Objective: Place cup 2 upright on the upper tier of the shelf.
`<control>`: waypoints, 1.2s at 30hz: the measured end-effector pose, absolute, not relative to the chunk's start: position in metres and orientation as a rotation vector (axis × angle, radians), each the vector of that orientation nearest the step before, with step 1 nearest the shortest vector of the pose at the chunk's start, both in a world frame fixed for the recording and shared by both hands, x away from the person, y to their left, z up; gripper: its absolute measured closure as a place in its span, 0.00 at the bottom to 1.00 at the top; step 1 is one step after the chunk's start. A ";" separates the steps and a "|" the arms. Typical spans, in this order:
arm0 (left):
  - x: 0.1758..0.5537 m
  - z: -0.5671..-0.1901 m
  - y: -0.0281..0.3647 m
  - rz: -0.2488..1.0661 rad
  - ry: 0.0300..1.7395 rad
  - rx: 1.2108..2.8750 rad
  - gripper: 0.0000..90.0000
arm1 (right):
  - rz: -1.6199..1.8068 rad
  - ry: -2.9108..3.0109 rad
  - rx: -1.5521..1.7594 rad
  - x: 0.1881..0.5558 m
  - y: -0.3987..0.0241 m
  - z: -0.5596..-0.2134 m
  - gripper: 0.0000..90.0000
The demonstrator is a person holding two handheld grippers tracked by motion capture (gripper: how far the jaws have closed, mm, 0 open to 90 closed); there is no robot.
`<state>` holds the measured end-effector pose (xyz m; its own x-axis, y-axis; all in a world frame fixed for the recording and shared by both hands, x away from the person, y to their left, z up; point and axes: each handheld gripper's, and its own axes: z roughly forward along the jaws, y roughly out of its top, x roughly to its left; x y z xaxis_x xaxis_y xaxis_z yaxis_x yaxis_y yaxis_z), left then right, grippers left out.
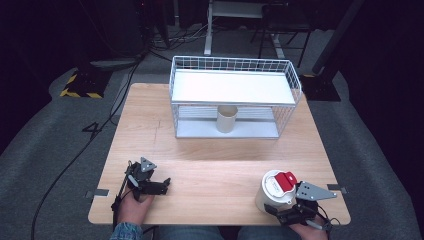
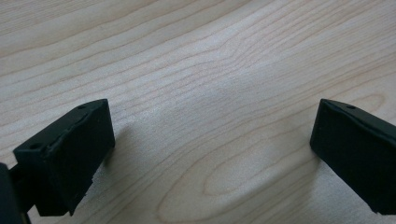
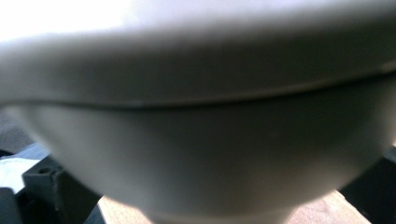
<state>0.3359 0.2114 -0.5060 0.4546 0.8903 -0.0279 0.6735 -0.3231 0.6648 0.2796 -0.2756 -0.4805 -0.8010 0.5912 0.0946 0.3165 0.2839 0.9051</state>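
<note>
High view, jar: a white jar with a red lid flap stands upright near the desk's front right corner
High view, right gripper: the right gripper sits at the jar's near side, jaws against its lower wall
High view, left gripper: the left gripper rests low over the front left of the desk, well apart from the jar
High view, rack: a white wire rack stands at the back, with a beige cup upright on its lower level
Left gripper view: the jaws stand wide apart over bare wood, nothing between them
Right gripper view: the jar's blurred white wall lies between the jaws, which press it from both sides
</note>
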 end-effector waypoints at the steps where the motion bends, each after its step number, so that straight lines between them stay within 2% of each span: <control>1: 0.336 -0.506 0.211 0.460 1.298 2.098 0.00 | 1.532 2.293 0.826 0.280 -0.275 -0.481 0.00; 12: 0.336 -0.506 0.211 0.460 1.298 2.098 0.00 | 1.500 2.272 0.796 0.279 -0.269 -0.486 0.13; 36: 0.336 -0.506 0.211 0.460 1.299 2.097 0.00 | 1.472 2.272 0.786 0.279 -0.269 -0.484 0.15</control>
